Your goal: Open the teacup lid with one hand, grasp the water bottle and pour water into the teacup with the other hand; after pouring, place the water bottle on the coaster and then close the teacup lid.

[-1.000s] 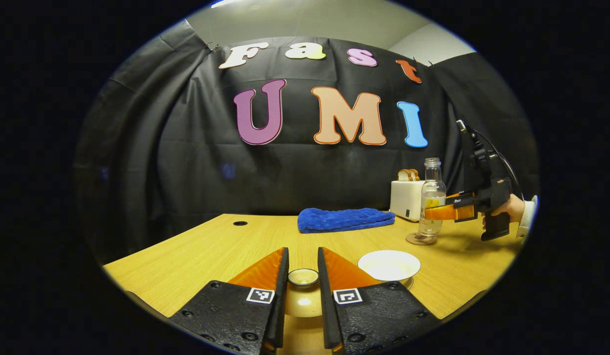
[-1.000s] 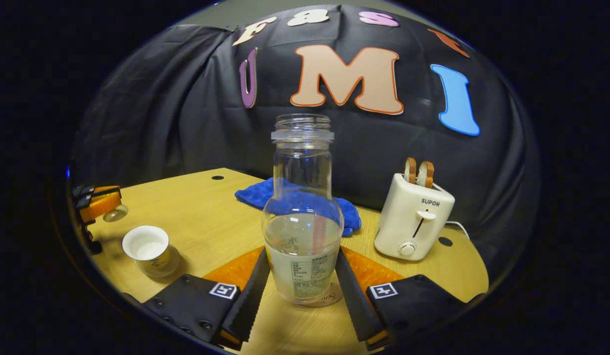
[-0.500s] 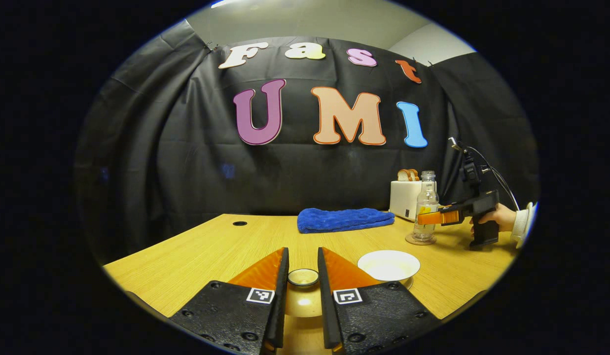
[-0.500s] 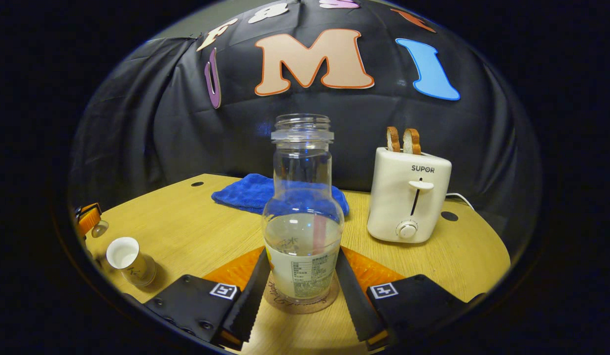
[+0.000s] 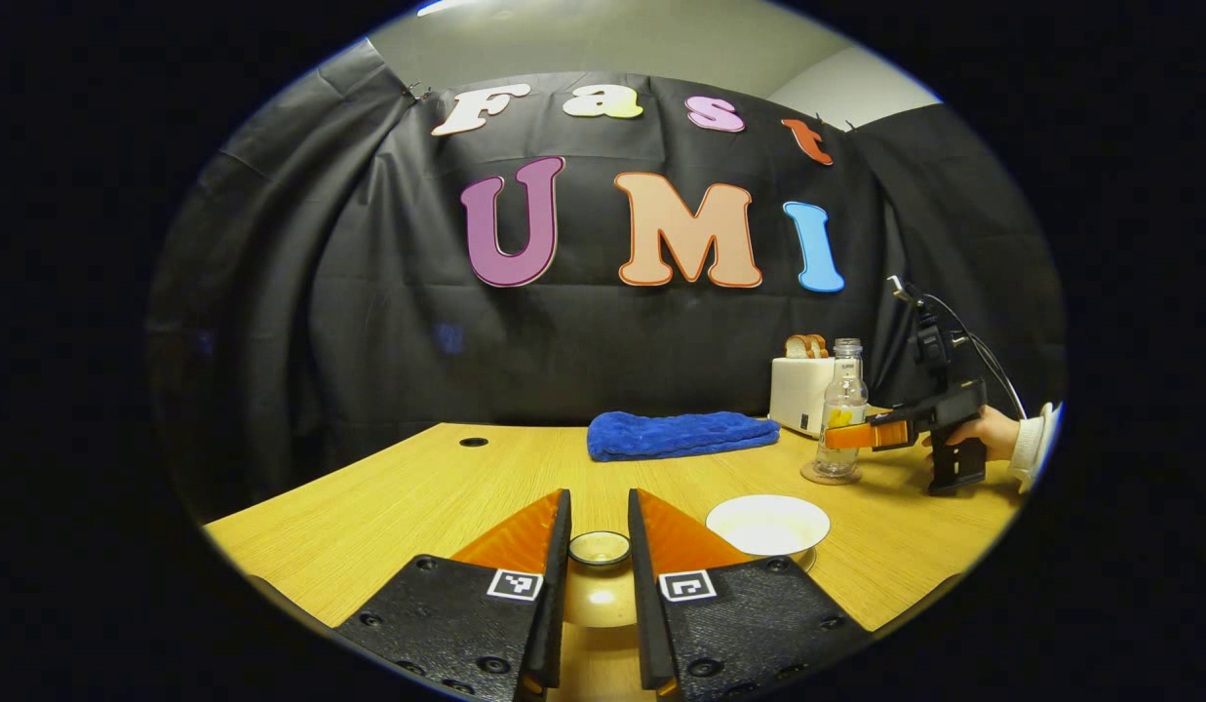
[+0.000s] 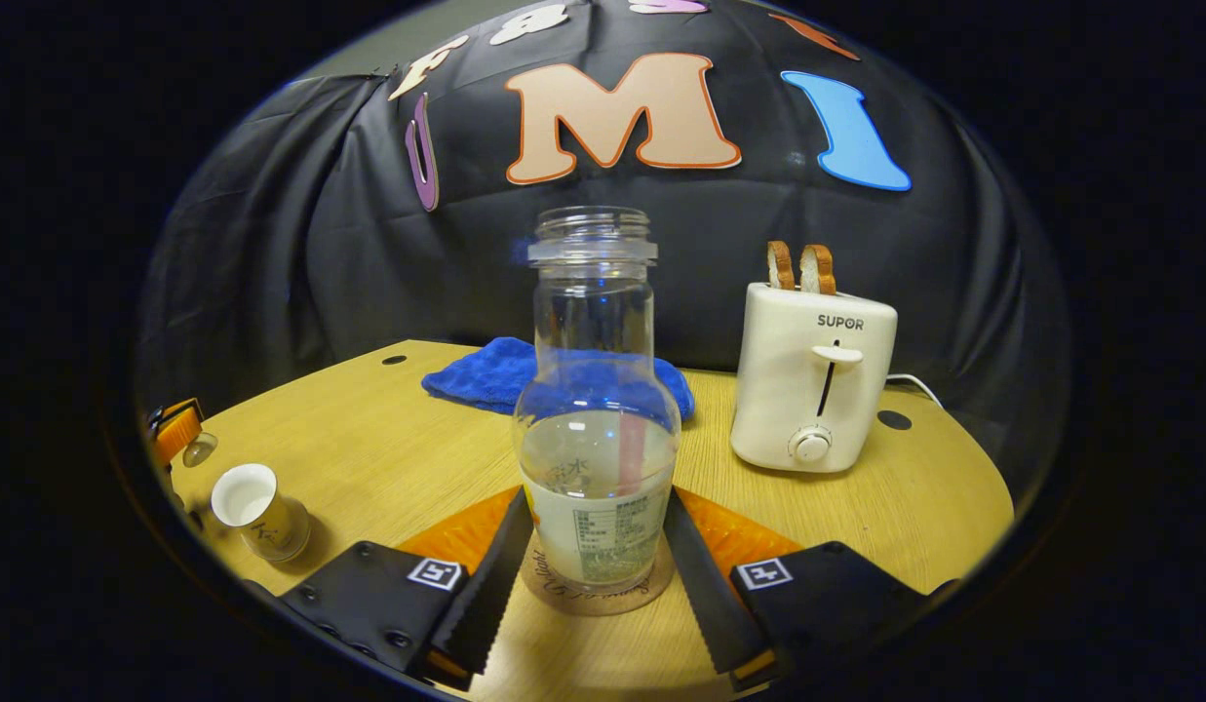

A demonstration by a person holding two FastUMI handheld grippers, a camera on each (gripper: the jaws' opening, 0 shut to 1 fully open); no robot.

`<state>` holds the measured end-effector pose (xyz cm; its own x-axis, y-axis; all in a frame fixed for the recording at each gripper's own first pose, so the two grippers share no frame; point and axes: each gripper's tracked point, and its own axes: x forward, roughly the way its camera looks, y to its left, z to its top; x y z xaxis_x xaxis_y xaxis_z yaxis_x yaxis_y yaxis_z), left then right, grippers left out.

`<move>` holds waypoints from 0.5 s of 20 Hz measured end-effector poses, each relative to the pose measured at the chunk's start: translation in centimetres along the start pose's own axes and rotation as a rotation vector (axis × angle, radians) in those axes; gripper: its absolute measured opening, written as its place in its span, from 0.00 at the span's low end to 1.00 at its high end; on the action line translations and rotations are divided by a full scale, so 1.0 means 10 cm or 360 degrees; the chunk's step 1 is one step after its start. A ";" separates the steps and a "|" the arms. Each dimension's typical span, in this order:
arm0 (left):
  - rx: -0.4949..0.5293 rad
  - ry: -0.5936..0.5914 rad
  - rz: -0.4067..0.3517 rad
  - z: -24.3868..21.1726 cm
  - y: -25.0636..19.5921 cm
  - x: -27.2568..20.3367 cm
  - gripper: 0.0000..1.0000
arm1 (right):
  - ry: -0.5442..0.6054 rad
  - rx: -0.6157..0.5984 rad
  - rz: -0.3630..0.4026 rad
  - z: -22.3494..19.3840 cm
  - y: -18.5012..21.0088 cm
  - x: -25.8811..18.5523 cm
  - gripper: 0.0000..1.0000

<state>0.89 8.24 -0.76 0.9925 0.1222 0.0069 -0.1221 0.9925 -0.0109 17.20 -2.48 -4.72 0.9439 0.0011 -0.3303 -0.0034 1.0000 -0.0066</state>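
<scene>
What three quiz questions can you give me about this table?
1. True or false: the bottle stands on the coaster.
2. What does the left hand-held gripper hold? A) lid B) towel C) spoon
3. What sticks out of the toaster?

Key: 1 true; 2 A; 3 toast.
</scene>
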 end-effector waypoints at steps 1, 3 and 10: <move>0.0000 0.0001 0.0000 0.00 0.00 0.00 0.29 | -0.0007 0.0000 -0.0004 0.01 -0.01 -0.02 0.93; -0.0001 0.0000 -0.0003 0.00 0.00 0.01 0.29 | -0.0023 -0.0019 -0.0023 0.03 -0.05 -0.08 0.94; -0.0026 -0.0006 -0.0040 0.01 -0.08 0.05 0.29 | -0.0075 0.0018 0.0008 -0.01 -0.03 -0.55 0.97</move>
<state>1.45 7.49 -0.60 0.9952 0.0972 0.0109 -0.0969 0.9949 -0.0268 11.99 -2.74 -2.99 0.9584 0.0065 -0.2853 -0.0051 1.0000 0.0055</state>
